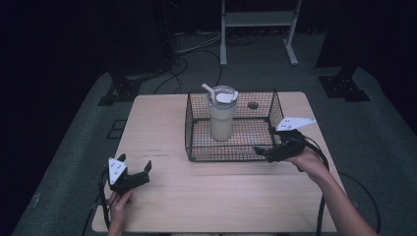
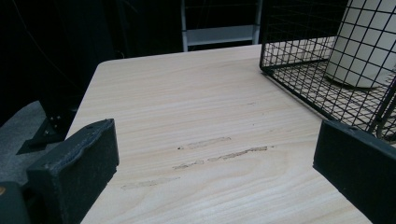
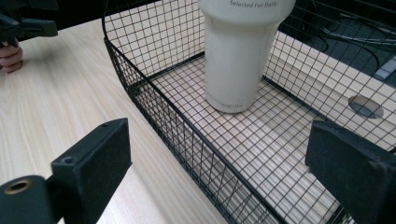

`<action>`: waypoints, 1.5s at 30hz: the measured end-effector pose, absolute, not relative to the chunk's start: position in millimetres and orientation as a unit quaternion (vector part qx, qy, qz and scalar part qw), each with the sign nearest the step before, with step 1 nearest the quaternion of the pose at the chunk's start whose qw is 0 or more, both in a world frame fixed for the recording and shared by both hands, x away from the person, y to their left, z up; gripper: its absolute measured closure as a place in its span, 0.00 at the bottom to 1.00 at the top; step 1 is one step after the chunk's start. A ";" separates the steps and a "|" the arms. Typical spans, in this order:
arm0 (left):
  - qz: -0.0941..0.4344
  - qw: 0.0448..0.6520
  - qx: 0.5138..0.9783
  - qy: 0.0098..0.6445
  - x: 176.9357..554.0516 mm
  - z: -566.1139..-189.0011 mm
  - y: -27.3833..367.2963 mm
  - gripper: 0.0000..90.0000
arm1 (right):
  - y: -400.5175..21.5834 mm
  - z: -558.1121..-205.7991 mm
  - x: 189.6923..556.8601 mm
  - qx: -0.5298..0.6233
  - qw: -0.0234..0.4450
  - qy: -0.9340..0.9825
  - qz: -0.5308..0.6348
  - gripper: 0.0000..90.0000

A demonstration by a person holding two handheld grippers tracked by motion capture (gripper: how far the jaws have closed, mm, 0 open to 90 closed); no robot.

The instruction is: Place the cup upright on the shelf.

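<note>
Your tumbler (image 1: 222, 118) stands upright inside the wire basket (image 1: 196, 147), straight ahead of your right tongs (image 1: 268, 142), which hang released at the basket's near right corner. Left tongs (image 1: 135, 169) are released too, well off to the side over bare worktop (image 1: 162, 123). Likely snag: going in low, a jaw catches the mesh wall and drags the whole basket, or you clip the tumbler high and tip it, straw (image 1: 208, 89) and all. Pale wood worktop with a few scuffs (image 2: 219, 154), dark room, cables on the floor behind
</note>
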State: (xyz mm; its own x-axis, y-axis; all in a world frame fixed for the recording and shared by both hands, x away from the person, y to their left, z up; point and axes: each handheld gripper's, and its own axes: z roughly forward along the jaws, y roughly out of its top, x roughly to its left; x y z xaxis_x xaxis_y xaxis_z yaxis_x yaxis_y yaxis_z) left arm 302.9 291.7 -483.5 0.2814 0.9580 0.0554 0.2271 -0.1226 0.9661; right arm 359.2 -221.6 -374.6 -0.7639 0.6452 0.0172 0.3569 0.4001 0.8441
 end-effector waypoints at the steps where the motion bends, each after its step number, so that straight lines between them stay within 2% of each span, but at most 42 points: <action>1: 0.384 0.476 0.643 0.460 302.9 -483.5 291.7 0.00 | -221.6 -374.6 359.2 0.305 0.158 0.822 0.455 0.07; 45: 0.384 0.474 0.644 0.462 302.8 -483.3 291.4 0.00 | -265.4 -414.0 305.4 0.324 0.168 0.802 0.473 0.07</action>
